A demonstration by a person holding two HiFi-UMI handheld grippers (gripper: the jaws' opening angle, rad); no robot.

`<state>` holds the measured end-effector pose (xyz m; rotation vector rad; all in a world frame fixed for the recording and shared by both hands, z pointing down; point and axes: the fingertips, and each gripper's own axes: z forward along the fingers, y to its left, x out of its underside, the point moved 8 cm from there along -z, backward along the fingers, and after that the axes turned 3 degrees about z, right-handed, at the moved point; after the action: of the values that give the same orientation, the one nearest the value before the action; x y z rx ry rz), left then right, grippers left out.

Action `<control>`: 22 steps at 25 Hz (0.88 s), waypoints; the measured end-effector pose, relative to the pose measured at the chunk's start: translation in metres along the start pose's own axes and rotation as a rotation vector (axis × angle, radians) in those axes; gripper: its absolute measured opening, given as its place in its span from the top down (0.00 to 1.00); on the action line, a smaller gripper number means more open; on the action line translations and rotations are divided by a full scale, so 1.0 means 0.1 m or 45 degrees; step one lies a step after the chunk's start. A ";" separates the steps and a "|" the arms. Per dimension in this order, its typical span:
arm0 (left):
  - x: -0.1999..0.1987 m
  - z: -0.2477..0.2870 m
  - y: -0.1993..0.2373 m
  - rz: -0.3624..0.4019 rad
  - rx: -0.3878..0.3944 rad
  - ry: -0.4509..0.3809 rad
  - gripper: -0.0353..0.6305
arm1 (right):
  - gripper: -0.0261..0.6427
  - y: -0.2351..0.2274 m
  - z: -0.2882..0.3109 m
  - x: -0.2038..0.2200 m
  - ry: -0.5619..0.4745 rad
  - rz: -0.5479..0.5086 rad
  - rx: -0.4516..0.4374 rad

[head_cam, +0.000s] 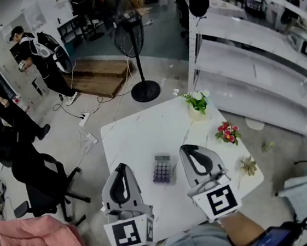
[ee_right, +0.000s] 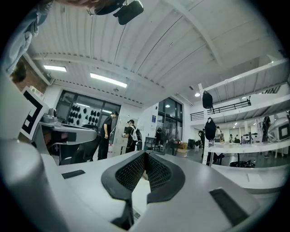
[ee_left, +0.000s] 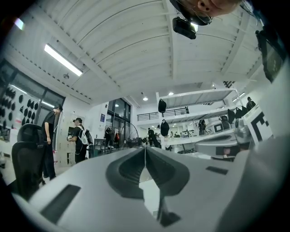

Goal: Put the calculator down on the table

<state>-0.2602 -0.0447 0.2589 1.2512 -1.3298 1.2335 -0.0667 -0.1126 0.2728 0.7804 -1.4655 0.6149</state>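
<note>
A grey calculator (head_cam: 162, 168) with purple keys lies flat on the white table (head_cam: 138, 135), between my two grippers and touched by neither. My left gripper (head_cam: 121, 168) hangs over the table's front left part, level, jaws shut with nothing between them; in the left gripper view its pads (ee_left: 145, 154) meet tip to tip. My right gripper (head_cam: 186, 149) is raised just right of the calculator, also shut and empty, and its meshed pads (ee_right: 145, 161) press together in the right gripper view.
A potted white-flowered plant (head_cam: 197, 102), a red flower bunch (head_cam: 228, 133) and a small dry plant (head_cam: 248, 165) sit on the table's right side. A standing fan (head_cam: 136, 50) and white shelving (head_cam: 251, 64) stand behind. A black office chair (head_cam: 35, 174) is at left; two people stand far left.
</note>
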 end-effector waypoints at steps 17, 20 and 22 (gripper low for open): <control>-0.03 -0.06 -0.02 -0.005 0.028 -0.016 0.93 | 0.94 0.07 -0.05 -0.10 -0.037 -0.018 0.013; 0.01 -0.07 -0.03 -0.016 0.036 -0.006 0.93 | 0.94 0.07 -0.05 -0.08 -0.028 -0.018 0.012; 0.03 -0.07 -0.04 -0.023 0.041 0.003 0.93 | 0.94 0.07 -0.05 -0.07 -0.027 -0.015 0.010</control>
<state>-0.2565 -0.0380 0.2631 1.2815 -1.2992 1.2479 -0.0694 -0.1037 0.2669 0.8033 -1.4778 0.6056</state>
